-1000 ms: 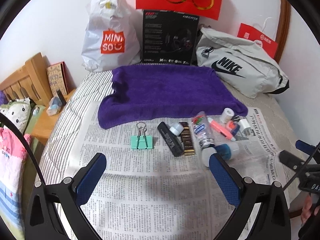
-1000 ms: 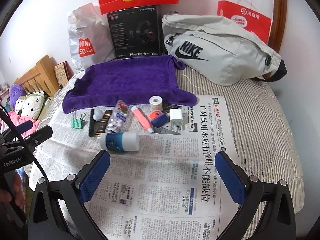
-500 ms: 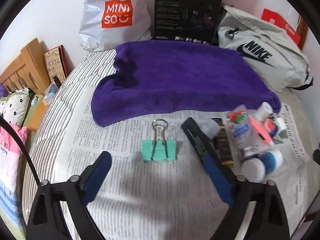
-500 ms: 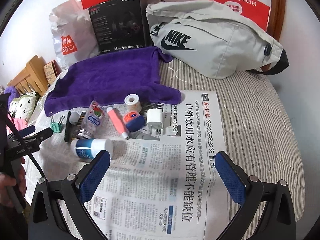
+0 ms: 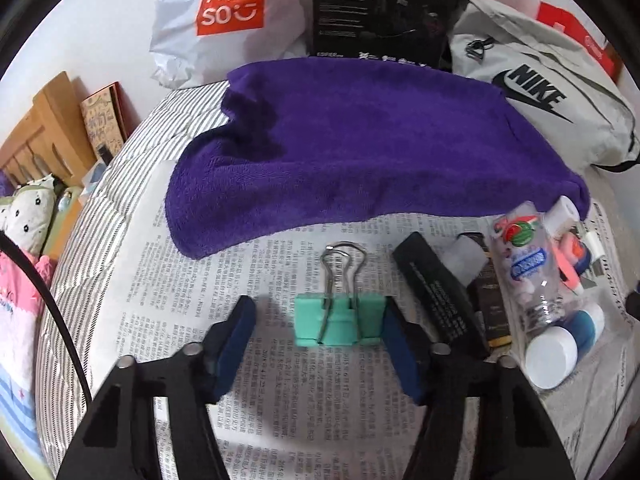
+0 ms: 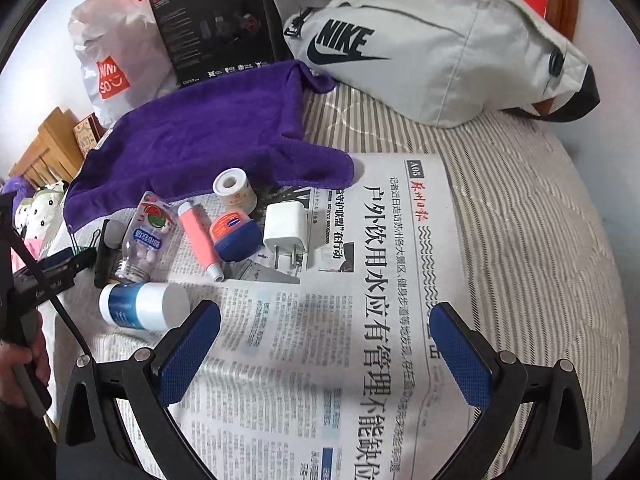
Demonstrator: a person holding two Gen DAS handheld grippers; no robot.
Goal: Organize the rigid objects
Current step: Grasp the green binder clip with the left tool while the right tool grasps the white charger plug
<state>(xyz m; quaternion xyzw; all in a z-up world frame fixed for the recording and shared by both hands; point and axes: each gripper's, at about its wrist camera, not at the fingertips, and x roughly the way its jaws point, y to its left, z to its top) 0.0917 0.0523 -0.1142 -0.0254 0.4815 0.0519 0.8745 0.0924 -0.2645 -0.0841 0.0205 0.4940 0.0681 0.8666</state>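
Note:
A mint-green binder clip [image 5: 339, 319] lies on the newspaper [image 5: 280, 400]. My left gripper [image 5: 318, 316] straddles it, partly closed: the right pad touches the clip, the left pad stands a little off. Right of it lie a black bar [image 5: 436, 280], a clear candy bottle [image 5: 528, 264] and a blue-and-white bottle [image 5: 560, 344]. My right gripper [image 6: 324, 332] is open and empty over the newspaper [image 6: 360, 320]. Ahead of it lie the blue-and-white bottle [image 6: 140, 306], a pink tube [image 6: 198, 240], a blue tin [image 6: 234, 236], a white charger [image 6: 285, 229] and a tape roll [image 6: 234, 188].
A purple towel [image 5: 360, 140] lies behind the objects on the striped bed [image 6: 540, 240]. A Miniso bag [image 5: 228, 20], a black box [image 5: 380, 4] and a grey Nike bag [image 6: 420, 48] stand along the wall. A wooden headboard [image 5: 36, 136] is at the left.
My left gripper has moved forward and down onto the binder clip and its jaws have narrowed around it. My right gripper has moved forward and lower over the newspaper.

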